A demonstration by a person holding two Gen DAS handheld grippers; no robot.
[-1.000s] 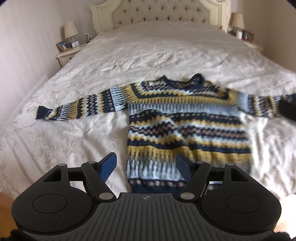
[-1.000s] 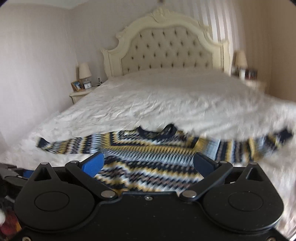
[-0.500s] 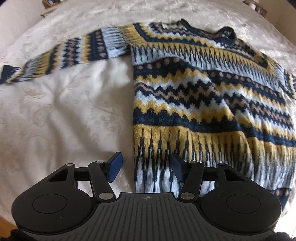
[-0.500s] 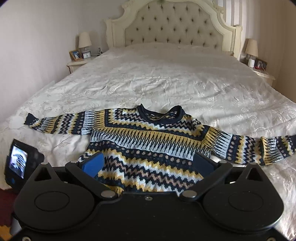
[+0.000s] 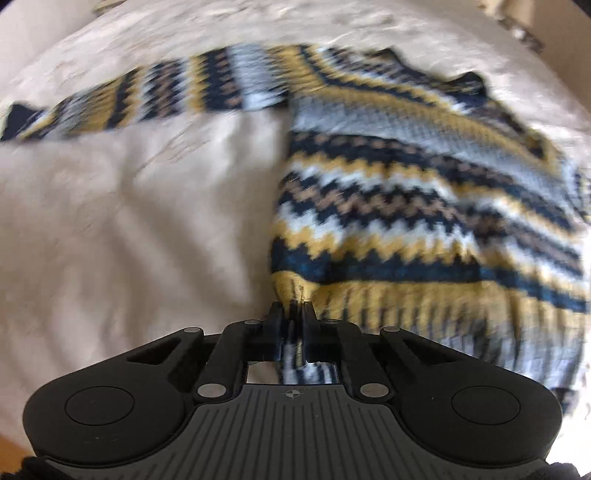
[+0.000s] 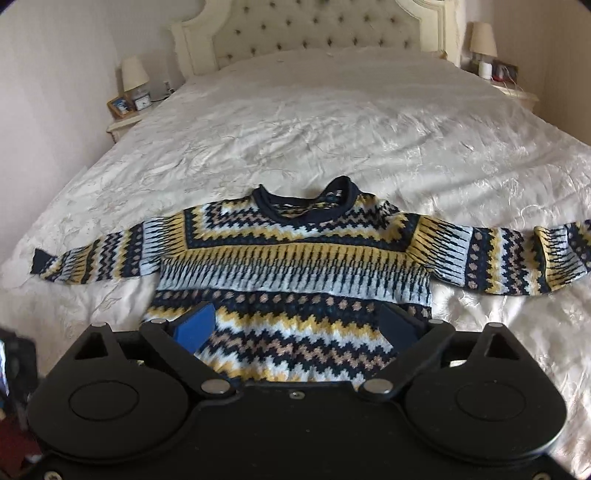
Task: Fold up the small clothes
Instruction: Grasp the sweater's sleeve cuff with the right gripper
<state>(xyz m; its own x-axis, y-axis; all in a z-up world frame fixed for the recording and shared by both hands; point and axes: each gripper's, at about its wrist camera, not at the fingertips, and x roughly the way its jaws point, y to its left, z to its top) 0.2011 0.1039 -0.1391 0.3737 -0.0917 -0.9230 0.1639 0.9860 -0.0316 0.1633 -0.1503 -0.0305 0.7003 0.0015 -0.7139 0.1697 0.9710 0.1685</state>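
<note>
Since a moment ago the left tongs (image 5: 293, 314) have dropped to the sweater's (image 6: 295, 266) lower left corner and clamped shut on the knit there, bunching it upward. Right tongs (image 6: 297, 326) hover above the sweater's lower body, their jaws wide apart and just beginning to close, gripping nothing. That sweater lies flat on the bed (image 6: 332, 122), hem nearest, collar (image 6: 306, 201) pointing toward the headboard (image 6: 314, 33), sleeves stretched out sideways so its long axis runs across the bed. No readable writing shows on it.
</note>
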